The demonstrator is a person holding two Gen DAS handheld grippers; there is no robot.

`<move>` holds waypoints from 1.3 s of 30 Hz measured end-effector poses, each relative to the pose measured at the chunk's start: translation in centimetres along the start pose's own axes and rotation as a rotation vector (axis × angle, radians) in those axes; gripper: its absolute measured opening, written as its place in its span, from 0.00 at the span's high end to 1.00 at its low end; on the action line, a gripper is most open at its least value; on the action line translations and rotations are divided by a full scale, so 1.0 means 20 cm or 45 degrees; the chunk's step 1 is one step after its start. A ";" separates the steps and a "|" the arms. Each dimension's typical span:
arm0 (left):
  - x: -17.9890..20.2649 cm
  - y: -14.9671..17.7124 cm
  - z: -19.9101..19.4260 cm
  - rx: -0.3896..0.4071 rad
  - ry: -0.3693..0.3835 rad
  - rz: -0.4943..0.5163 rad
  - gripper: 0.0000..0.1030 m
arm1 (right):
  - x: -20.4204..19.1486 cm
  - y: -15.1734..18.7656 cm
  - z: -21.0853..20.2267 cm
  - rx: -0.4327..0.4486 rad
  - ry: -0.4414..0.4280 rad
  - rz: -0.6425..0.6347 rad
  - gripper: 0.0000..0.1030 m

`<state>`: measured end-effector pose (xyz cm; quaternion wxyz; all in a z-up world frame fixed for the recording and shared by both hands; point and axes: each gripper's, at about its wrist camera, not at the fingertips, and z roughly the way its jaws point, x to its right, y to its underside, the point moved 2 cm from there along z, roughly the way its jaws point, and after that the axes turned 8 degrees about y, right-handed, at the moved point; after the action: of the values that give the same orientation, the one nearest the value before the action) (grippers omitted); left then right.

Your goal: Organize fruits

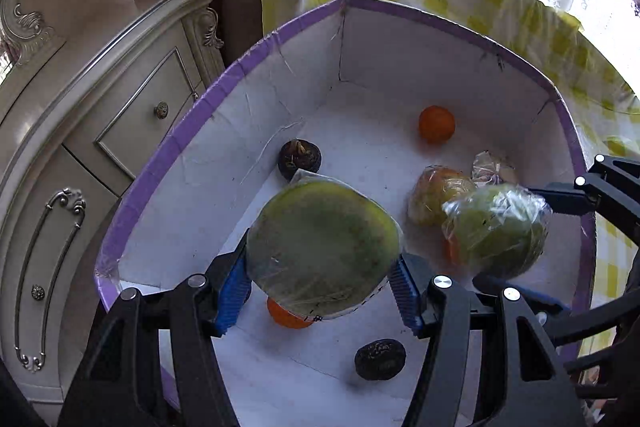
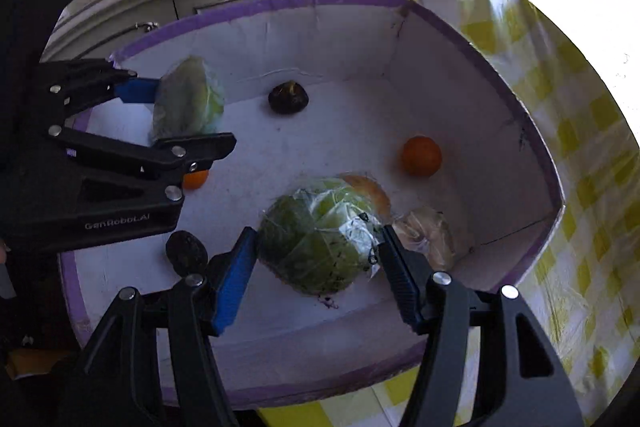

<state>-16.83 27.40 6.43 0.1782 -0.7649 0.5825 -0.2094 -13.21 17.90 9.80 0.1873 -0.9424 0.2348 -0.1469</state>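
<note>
Both grippers clamp film-wrapped green fruit over the white box (image 1: 192, 147) (purple rim); left gripper (image 1: 320, 291) jaws part-open, pads pressed on both sides of a round green fruit (image 1: 322, 247); right gripper (image 2: 316, 279) likewise squeezes a lumpier wrapped green fruit (image 2: 320, 231), pads at its widest girth. Each fruit sits centred between its jaws, apparently held above the box floor; contact underneath can't be told. Judgement: fairly heavy, firm, but film is slick, so grip across the middle, not the loose wrap. Loose on the floor: oranges (image 1: 436, 125), dark fruits (image 1: 300, 159), wrapped pieces (image 1: 436, 193).
</note>
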 end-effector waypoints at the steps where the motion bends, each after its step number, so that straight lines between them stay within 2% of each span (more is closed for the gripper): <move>1: 0.00 0.00 0.01 -0.019 -0.023 0.016 0.42 | -0.05 0.01 0.02 -0.045 -0.004 -0.052 0.39; 3: 0.00 0.00 0.01 -0.040 -0.044 0.032 0.42 | -0.13 0.02 0.05 -0.099 -0.003 -0.126 0.39; 7: -0.02 0.01 0.01 -0.056 0.010 0.005 0.42 | -0.20 0.03 0.08 -0.135 0.001 -0.169 0.36; 8: -0.03 0.01 0.00 -0.049 0.048 -0.011 0.41 | -0.20 0.03 0.08 -0.131 0.001 -0.162 0.33; 10: -0.04 0.02 -0.03 -0.026 0.071 -0.033 0.35 | -0.18 0.02 0.06 -0.111 0.008 -0.141 0.18; 12: -0.04 0.02 -0.08 0.045 0.057 -0.034 0.20 | -0.17 0.02 0.02 -0.095 0.007 -0.134 0.16; 14: -0.04 0.02 -0.16 0.126 0.066 -0.031 0.19 | -0.15 0.00 -0.03 -0.068 0.035 -0.131 0.15; 16: -0.04 0.02 -0.25 0.220 0.049 -0.031 0.13 | -0.12 0.00 -0.08 -0.049 0.074 -0.124 0.15; 18: -0.02 0.01 -0.34 0.322 0.029 -0.023 0.11 | -0.08 -0.01 -0.13 -0.034 0.110 -0.099 0.10; 20: -0.01 0.00 -0.43 0.409 -0.022 -0.026 0.07 | -0.04 -0.03 -0.17 -0.019 0.106 -0.065 0.08; 22: -0.02 -0.02 -0.47 0.449 -0.101 -0.046 0.04 | 0.00 -0.05 -0.19 -0.020 0.087 -0.014 0.07; 24: -0.02 -0.03 -0.47 0.419 -0.166 -0.072 0.04 | 0.04 -0.07 -0.22 -0.017 0.068 0.050 0.05; 25: -0.02 -0.03 -0.46 0.401 -0.162 -0.069 0.04 | 0.06 -0.09 -0.22 -0.020 0.067 0.082 0.04; 29: -0.04 -0.04 -0.37 0.268 -0.052 -0.084 0.04 | 0.13 -0.14 -0.19 -0.046 0.059 0.172 0.03; 31: -0.06 -0.02 -0.33 0.216 -0.032 -0.108 0.04 | 0.13 -0.13 -0.16 -0.069 0.094 0.154 0.02; 39: -0.05 -0.01 -0.22 0.104 -0.060 -0.085 0.04 | 0.12 -0.11 -0.08 -0.122 0.133 0.120 0.02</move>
<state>-19.30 28.23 10.19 0.2158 -0.7807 0.5433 -0.2208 -10.97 18.07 12.49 0.1364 -0.9293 0.2952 -0.1754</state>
